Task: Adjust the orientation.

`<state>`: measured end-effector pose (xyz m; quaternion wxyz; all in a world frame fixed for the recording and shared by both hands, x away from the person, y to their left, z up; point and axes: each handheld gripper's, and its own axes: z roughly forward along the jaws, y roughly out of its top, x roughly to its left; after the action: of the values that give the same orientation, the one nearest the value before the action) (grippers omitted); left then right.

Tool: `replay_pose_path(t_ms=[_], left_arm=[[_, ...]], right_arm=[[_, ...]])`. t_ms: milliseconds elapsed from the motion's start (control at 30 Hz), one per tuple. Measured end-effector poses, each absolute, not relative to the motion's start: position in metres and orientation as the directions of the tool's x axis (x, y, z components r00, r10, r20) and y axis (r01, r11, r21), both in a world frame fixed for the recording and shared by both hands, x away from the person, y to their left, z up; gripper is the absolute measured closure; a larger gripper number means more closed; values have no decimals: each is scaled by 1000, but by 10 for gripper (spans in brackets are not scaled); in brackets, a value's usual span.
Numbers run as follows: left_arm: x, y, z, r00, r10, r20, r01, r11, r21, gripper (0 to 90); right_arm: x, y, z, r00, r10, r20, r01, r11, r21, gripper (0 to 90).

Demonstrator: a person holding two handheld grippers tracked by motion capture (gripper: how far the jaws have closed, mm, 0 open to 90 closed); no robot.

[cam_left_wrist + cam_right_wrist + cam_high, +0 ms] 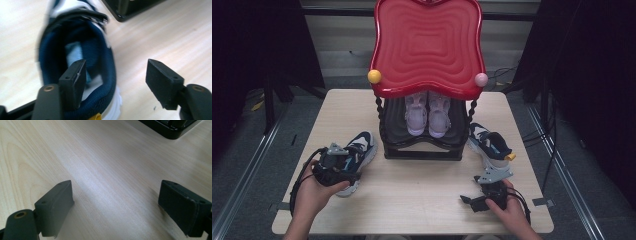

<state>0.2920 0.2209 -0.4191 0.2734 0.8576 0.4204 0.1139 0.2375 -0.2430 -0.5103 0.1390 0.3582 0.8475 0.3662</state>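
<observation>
Shoe (77, 62) sits on the table (422, 195), right under the left gripper (117, 82) | left gripper: let go, jaws apart, one jaw inside the shoe's blue opening, the other outside beside it | right gripper (120, 205): jaws wide apart above bare table, holding nothing, well apart from the shoe.
</observation>
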Motion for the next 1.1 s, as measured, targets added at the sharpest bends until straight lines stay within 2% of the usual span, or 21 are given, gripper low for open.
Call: replay_pose_path(t_ms=[100, 200, 433, 733, 1100], left_arm=[[289, 215, -421, 634, 771, -63, 662, -498, 560, 351], [288, 210, -421, 634, 772, -35, 650, -508, 566, 334], [294, 207, -422, 638, 767, -65, 651, -493, 577, 345], [294, 209, -418, 655, 753, -58, 638, -511, 577, 343], [298, 213, -413, 677, 734, -54, 657, -569, 495, 344]], right_arm=[[238, -243, -510, -705, 709, 27, 505, 475, 720, 118], [238, -243, -510, -705, 709, 26, 505, 475, 720, 118], [238, -243, -510, -706, 708, 26, 504, 476, 720, 118], [238, -243, -510, -706, 708, 26, 504, 476, 720, 118], [238, -243, -510, -705, 709, 27, 505, 475, 720, 118]])
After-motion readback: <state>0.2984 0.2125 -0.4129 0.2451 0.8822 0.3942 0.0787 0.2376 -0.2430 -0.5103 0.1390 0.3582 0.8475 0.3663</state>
